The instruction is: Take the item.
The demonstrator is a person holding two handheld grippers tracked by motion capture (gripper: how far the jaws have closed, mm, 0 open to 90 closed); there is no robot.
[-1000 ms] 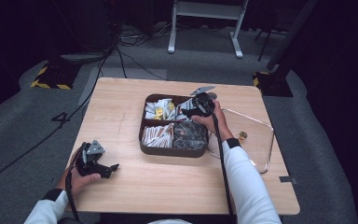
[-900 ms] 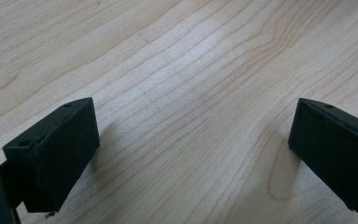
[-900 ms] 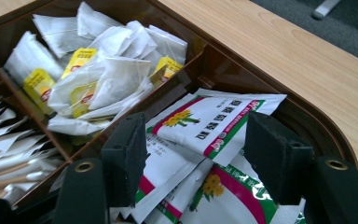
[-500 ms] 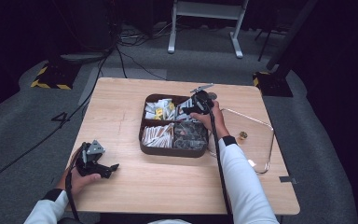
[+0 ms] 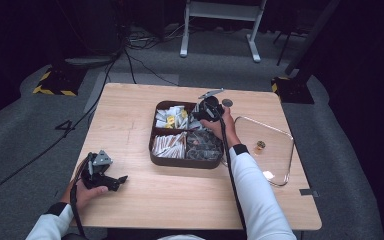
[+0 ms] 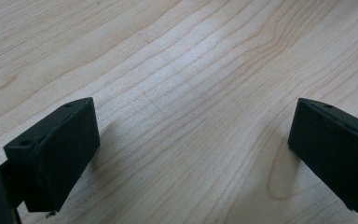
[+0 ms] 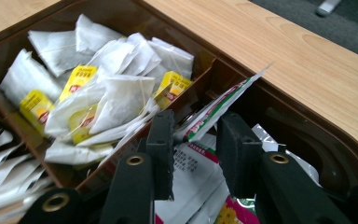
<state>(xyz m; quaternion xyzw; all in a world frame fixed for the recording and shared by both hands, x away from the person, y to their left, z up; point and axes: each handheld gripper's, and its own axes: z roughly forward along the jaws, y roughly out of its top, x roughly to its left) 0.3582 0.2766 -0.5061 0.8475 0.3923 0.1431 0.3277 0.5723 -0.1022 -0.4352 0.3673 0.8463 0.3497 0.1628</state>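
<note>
The bench (image 5: 145, 210) carries a dark brown tray (image 5: 180, 161) with 4 compartments, and to the right of it a clear lid (image 5: 280, 165) lies flat with a small knob on it. The tray's far-left compartment is heaped with white tea bags (image 7: 116, 98) bearing yellow tags; the near-left one holds pale paper sticks (image 5: 170, 145). The far-right compartment holds printed sachets, and this is where the work is being done.

The right tool (image 7: 193, 135) is reached into that far-right compartment, and its jaws have just been closing. A red, green and white sachet (image 7: 223, 105) now stands on edge between them, its lower end at the left pad and its upper end slanting up and to the right over the tray's far rim. The jaws are narrowed around it, yet a gap is seen beside the right pad, so a full pinch is not confirmed. Against the pictures from a second ago, the hand is seen in almost the same place, so the change lies in the jaws alone.

This is judged as the grasp being made: the sachet is framed but not yet lifted out of the tray.

The left tool (image 5: 107, 177) rests on the near-left part of the bench, well apart from the tray, with its jaws spread and nothing between them.
</note>
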